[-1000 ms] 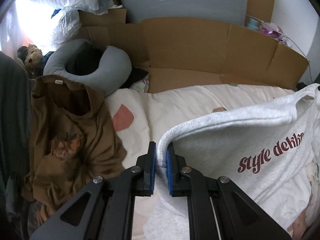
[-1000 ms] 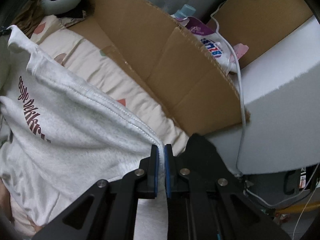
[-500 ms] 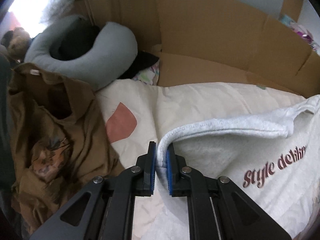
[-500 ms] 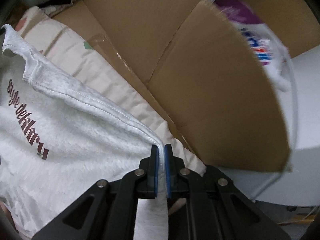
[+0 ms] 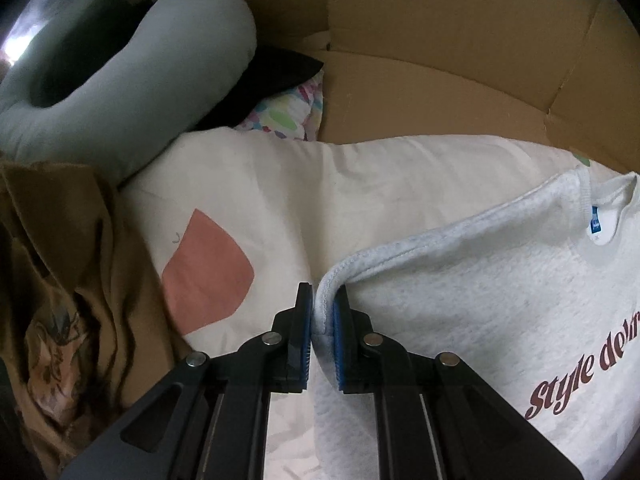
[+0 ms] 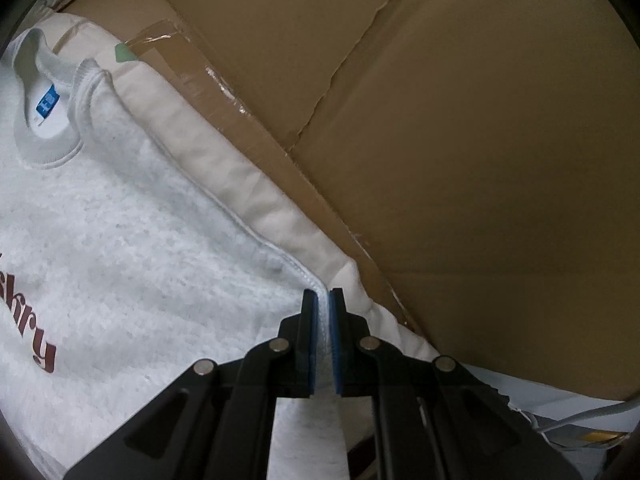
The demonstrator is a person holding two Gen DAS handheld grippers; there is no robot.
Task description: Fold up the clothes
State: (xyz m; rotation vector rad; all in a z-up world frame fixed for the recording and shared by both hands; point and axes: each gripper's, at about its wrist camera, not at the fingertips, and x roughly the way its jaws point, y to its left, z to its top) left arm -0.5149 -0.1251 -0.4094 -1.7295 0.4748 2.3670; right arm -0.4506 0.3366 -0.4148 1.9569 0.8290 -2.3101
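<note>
- A light grey sweatshirt [image 5: 460,280] is being held at two points along its stitched top edge, front side up, over a cream bedcover [image 5: 280,200].
- The left gripper [image 5: 322,340] is being kept nearly closed on a fold of that edge; the fabric is being pinched between its blue pads.
- The right gripper [image 6: 323,344] is being kept almost fully closed on the seam at the other end of the edge, with a strip of grey fabric being squeezed between its pads and trailing down beneath them.
- The ribbed collar [image 6: 52,120] with a blue label [image 6: 47,104] is being shown toward the far edge of the bedcover, and dark red lettering [image 5: 580,372] is being displayed across the chest.
- The sweatshirt is being laid close to the bedcover's far edge, which is being bordered by brown cardboard [image 6: 440,120].
- A pink shape [image 5: 204,276] printed on the bedcover is being left uncovered just beside the left gripper.
- A brown garment [image 5: 68,300] is being seen crumpled at the bedcover's left edge, apart from the sweatshirt.
- A grey curved pillow [image 5: 132,68] is being seen at the far left corner, beside a dark cloth [image 5: 272,76] and a multicoloured fabric [image 5: 288,116].
</note>
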